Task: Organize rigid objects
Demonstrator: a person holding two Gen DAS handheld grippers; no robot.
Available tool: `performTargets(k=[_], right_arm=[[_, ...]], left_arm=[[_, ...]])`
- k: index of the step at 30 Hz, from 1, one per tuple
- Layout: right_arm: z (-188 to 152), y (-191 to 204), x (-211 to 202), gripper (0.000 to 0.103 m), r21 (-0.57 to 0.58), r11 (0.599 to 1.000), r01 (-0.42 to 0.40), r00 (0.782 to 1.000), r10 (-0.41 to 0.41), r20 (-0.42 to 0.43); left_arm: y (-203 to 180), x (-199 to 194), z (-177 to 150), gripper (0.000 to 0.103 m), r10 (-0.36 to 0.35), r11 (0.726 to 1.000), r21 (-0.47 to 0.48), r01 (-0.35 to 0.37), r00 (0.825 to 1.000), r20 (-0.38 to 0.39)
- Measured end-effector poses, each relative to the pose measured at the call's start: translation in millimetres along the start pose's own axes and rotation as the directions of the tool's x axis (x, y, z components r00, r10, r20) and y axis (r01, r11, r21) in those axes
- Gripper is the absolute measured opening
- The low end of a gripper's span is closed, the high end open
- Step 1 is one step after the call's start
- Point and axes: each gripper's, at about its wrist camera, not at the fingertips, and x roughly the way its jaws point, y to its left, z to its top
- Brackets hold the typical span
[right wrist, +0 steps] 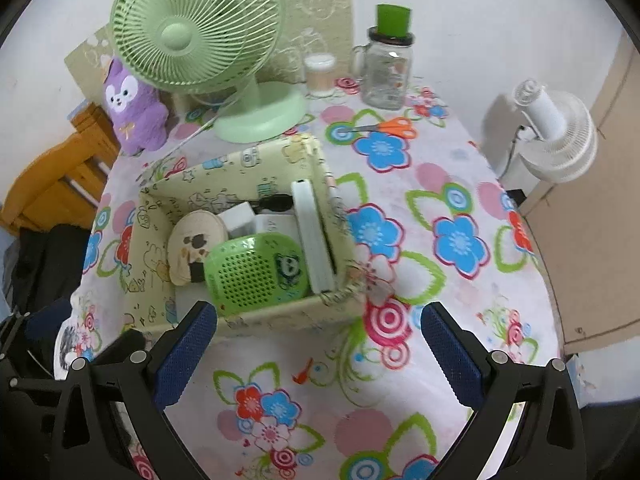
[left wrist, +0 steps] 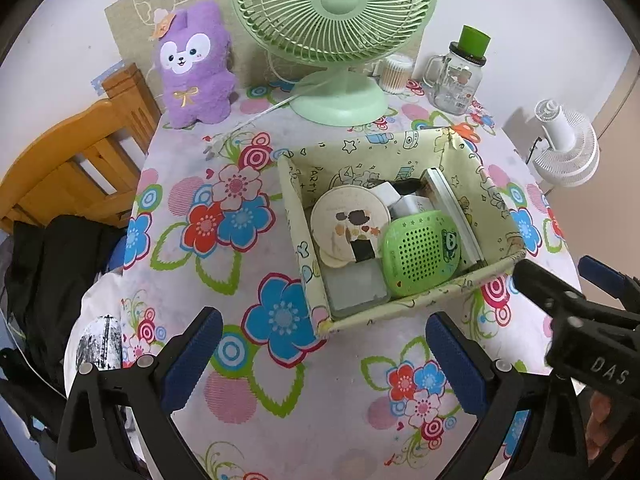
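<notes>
A pale yellow fabric storage box with cartoon prints sits on the flowered tablecloth. It holds a green perforated case, a round compact mirror, white blocks and a white flat case standing against its right wall. My left gripper is open and empty, just in front of the box's near corner. My right gripper is open and empty too, near the box's front wall; it shows in the left wrist view beside the box. Orange-handled scissors lie beyond the box.
A green desk fan, a purple plush, a glass mug jar with green lid and a cotton swab tub line the table's back. A wooden chair stands left, a white fan right.
</notes>
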Motion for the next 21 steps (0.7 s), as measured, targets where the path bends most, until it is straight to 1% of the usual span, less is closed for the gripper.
performTargets(k=[4, 8, 10, 16, 21], right_arm=[[-4.0, -9.2, -11.0, 0.103, -0.002, 1.000, 0.004, 1.000, -0.004, 0.018], [-5.0, -14.1, -19.4, 0.103, -0.013, 1.000, -0.015, 1.000, 0.016, 0.021], [-4.4, -15.7, -28.8, 0.103, -0.024, 0.999, -0.034, 0.999, 0.035, 0.036], [-1.5, -16.7, -59.5, 0.103, -0.093, 0.995, -0.041, 0.994, 0.050, 0.095], [-0.2, -20.6, -81.1, 0.103, -0.114, 0.992, -0.054, 0.990, 0.068, 0.124]], left_arm=[[1.1, -11.0, -2.6, 0.103, 0.001, 0.999, -0.033, -0.001, 1.000, 0.023], [0.6, -25.0, -4.6, 0.102, 0.007, 0.996, -0.086, -0.003, 0.999, 0.043], [-2.0, -32.7, -5.7, 0.102, 0.008, 0.996, -0.091, -0.003, 0.999, 0.051], [-8.3, -62.7, -8.7, 0.103, 0.045, 0.993, -0.109, -0.035, 0.995, 0.090], [-12.3, -83.9, -12.1, 0.102, 0.059, 0.993, -0.113, -0.045, 0.990, 0.128]])
